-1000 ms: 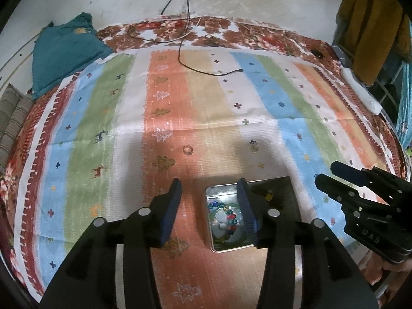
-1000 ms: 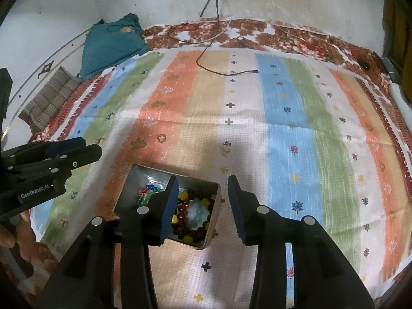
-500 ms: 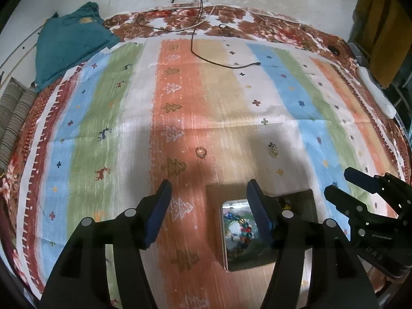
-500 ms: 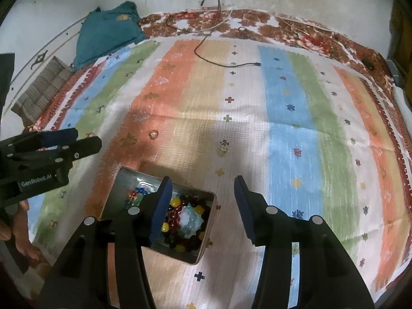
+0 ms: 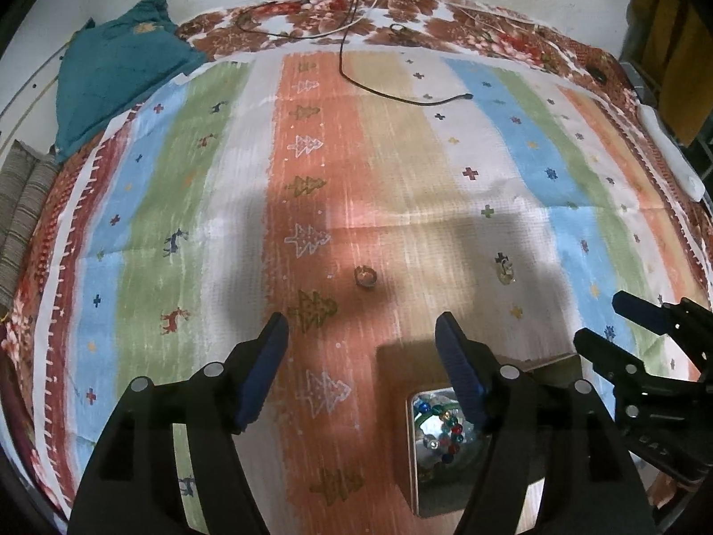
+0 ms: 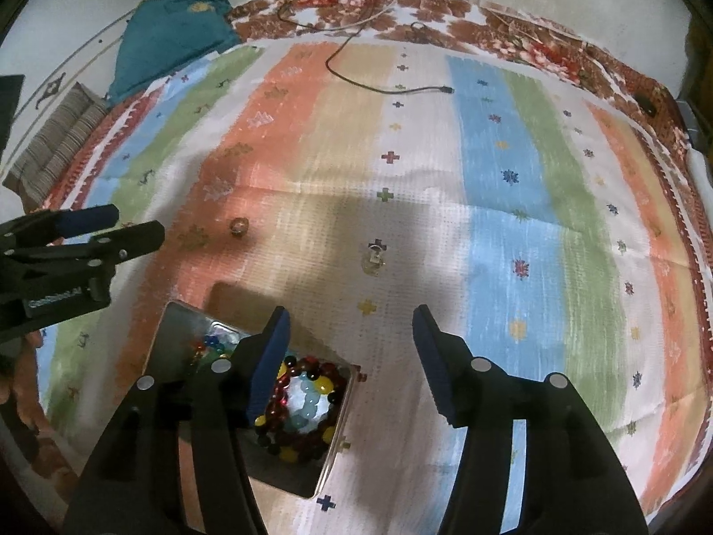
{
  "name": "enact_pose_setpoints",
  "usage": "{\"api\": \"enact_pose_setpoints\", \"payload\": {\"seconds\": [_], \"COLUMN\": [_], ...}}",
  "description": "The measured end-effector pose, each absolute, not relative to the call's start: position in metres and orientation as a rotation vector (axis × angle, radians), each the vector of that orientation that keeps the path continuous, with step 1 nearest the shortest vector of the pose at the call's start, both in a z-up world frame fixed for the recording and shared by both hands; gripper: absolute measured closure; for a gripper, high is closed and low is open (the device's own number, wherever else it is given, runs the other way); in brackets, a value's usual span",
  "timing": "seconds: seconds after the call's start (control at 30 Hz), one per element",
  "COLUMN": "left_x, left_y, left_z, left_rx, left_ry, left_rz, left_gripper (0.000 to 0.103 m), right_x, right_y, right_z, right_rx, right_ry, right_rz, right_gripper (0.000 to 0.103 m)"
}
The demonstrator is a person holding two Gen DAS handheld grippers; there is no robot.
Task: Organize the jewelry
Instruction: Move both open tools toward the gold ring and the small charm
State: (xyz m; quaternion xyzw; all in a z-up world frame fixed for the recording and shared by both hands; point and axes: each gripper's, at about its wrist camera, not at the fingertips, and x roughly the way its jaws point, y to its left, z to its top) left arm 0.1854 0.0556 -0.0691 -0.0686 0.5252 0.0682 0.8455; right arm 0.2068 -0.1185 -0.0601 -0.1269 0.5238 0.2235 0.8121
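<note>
A metal tin (image 6: 178, 334) holding bead bracelets (image 6: 307, 397) lies on the striped cloth; it shows in the left wrist view (image 5: 412, 446) too. A small ring (image 5: 365, 276) lies on the orange stripe, also in the right wrist view (image 6: 239, 226). A second small trinket (image 5: 505, 269) lies on the white stripe, also in the right wrist view (image 6: 374, 258). My left gripper (image 5: 362, 356) is open and empty, just short of the ring. My right gripper (image 6: 350, 356) is open and empty, to the right of the tin and short of the trinket.
A black cable (image 5: 401, 98) trails across the far cloth. A teal cloth (image 5: 116, 76) and a striped cushion (image 5: 18, 205) lie at the far left. A white power strip (image 5: 668, 156) lies at the right edge. The bed ends at a wall behind.
Both grippers have opened wider and moved forward. The tin has slid lower and right in the left view; the ring and trinket are nearer.
</note>
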Motion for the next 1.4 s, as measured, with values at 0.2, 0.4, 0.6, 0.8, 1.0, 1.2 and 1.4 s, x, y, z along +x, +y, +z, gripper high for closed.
{"api": "enact_pose_setpoints", "payload": {"seconds": [0.2,0.4,0.6,0.8,1.0,1.2,1.4], "left_x": [0.196,0.210,0.219,0.226,0.233,0.241,0.248], "left_y": [0.049,0.049,0.048,0.048,0.049,0.050,0.052], "left_z": [-0.073,-0.081,-0.095,-0.106,-0.113,-0.125,-0.138], "left_rx": [-0.110,-0.103,-0.082,-0.062,-0.056,-0.042,-0.045], "left_ry": [1.118,1.139,1.178,1.207,1.226,1.252,1.283], "left_rz": [0.143,0.150,0.145,0.140,0.130,0.132,0.122], "left_gripper": [0.035,0.035,0.035,0.036,0.036,0.036,0.038], "right_x": [0.219,0.228,0.237,0.246,0.252,0.259,0.267], "right_y": [-0.118,-0.118,-0.116,-0.114,-0.110,-0.107,-0.105], "right_z": [-0.069,-0.074,-0.081,-0.088,-0.095,-0.104,-0.116], "right_rx": [-0.278,-0.288,-0.291,-0.298,-0.299,-0.306,-0.314], "right_ry": [1.141,1.157,1.173,1.190,1.202,1.222,1.249], "right_rz": [0.455,0.448,0.450,0.443,0.444,0.443,0.433], "right_gripper": [0.046,0.045,0.045,0.045,0.045,0.045,0.045]}}
